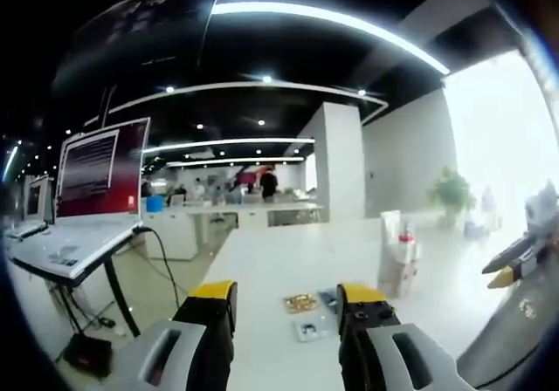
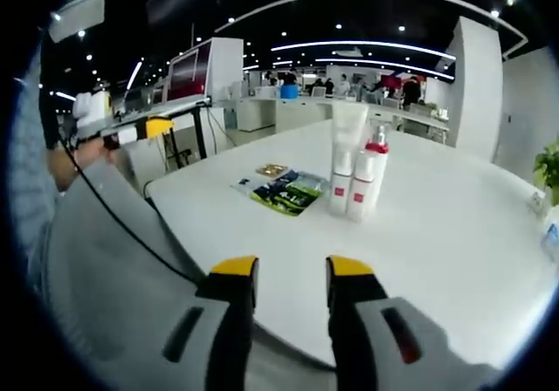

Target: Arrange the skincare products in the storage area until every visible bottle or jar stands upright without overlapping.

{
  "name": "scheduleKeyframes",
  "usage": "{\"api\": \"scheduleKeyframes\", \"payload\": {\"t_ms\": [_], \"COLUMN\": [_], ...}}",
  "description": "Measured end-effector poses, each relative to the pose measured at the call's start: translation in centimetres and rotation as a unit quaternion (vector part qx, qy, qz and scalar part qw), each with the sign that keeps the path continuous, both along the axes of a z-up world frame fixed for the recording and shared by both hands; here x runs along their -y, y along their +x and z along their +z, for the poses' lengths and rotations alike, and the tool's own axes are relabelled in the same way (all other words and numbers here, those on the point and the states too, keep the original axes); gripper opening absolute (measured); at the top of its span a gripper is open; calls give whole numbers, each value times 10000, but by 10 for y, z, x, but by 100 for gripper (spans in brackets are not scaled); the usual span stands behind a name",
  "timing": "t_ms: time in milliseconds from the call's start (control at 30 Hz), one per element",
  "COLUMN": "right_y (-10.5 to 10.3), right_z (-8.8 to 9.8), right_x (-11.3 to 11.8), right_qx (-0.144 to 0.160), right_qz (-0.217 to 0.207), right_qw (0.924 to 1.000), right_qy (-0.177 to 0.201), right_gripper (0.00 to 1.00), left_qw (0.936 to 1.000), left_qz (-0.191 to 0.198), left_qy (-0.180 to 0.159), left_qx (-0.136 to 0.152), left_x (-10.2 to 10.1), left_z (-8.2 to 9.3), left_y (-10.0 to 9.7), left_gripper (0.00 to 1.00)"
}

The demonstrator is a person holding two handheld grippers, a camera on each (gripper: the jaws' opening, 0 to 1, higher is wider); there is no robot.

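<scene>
White table top [image 2: 454, 234] spreading across the right gripper view, with the skincare products grouped at about 12 o'clock from the jaws: a tall white tube [image 2: 347, 155] standing upright, touching a white pump bottle with a red collar [image 2: 368, 177] just to its right, also upright. Dark green sachets [image 2: 286, 192] lying flat at roughly 11 o'clock, just beside the tube, with a small gold packet [image 2: 272, 170] past them. Right gripper [image 2: 292, 291] at 6 o'clock, yellow-tipped jaws spread with nothing between them, hanging over the near table edge. Left gripper [image 2: 131, 131] reaching in at 9 o'clock, held by a hand [image 2: 74, 160]; cannot tell its jaw gap from there. From the left gripper view, left gripper [image 1: 286, 317] jaws wide apart and empty, bottles [image 1: 399, 256] standing at 2 o'clock, gold packet [image 1: 300, 303] between the jaw tips, open laptop [image 1: 83, 203] on a stand at 9 o'clock, right gripper [image 1: 517, 260] at 3 o'clock
</scene>
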State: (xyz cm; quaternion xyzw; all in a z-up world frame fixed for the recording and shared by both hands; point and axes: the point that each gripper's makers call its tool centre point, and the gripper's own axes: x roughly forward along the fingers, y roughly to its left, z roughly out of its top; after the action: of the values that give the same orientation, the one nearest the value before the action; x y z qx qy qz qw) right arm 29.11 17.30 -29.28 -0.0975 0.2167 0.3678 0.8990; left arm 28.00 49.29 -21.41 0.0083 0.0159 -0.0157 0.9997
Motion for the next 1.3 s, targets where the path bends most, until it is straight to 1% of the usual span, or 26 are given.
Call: {"api": "scheduleKeyframes", "payload": {"t_ms": [267, 833, 1033, 1200, 1300], "right_y": [3, 4, 7, 8, 9], "right_z": [2, 1, 3, 3, 3], "right_x": [1, 1, 5, 5, 6], "right_qx": [69, 55, 111, 133, 120], "right_qz": [-67, -117, -250, -298, -325], "right_qw": [10000, 9999, 9996, 9995, 9994], "right_qy": [12, 5, 14, 17, -20], "right_gripper": [32, 33, 33, 33, 33], "left_qw": [10000, 9999, 10000, 9999, 9999], "left_qz": [33, 20, -7, -58, -59], "left_qy": [-36, 86, 24, 99, 59], "left_qx": [25, -65, -13, -95, -87], "left_x": [-2, -1, 0, 2, 2], "left_z": [0, -3, -2, -5, -4], "left_y": [0, 0, -1, 0, 0], "left_gripper": [47, 47, 47, 47, 47]}}
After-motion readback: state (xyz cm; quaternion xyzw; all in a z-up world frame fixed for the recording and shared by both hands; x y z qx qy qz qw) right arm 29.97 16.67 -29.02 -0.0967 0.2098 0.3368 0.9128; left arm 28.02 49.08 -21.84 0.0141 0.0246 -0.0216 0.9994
